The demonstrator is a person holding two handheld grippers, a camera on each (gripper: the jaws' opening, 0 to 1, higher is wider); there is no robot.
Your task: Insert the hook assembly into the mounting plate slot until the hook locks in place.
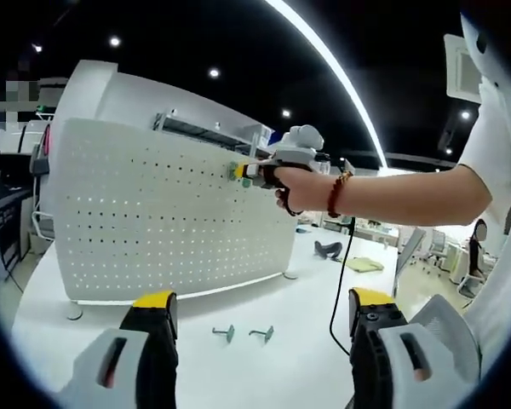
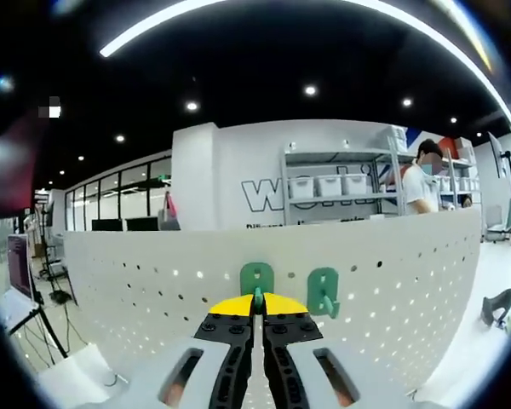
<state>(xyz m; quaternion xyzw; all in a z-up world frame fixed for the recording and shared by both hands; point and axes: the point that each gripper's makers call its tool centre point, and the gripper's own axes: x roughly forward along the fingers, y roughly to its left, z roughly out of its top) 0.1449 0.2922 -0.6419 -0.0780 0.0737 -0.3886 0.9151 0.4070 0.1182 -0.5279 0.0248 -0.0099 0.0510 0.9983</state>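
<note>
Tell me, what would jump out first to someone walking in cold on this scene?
Probably the big white perforated board standing upright on the white table, with a person's hand pressing the right gripper against its upper edge. Up close in the right gripper view, that gripper is closed on a green hook at the board, with a second green hook already hanging beside it. Two more hooks lie on the table in front of the board.

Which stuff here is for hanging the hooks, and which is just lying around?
For the job:
white perforated pegboard panel
green plastic hook held in the right gripper
second green hook on the panel
two spare green hooks on the table

Lying about:
yellow-green cloth
dark curved object
</note>
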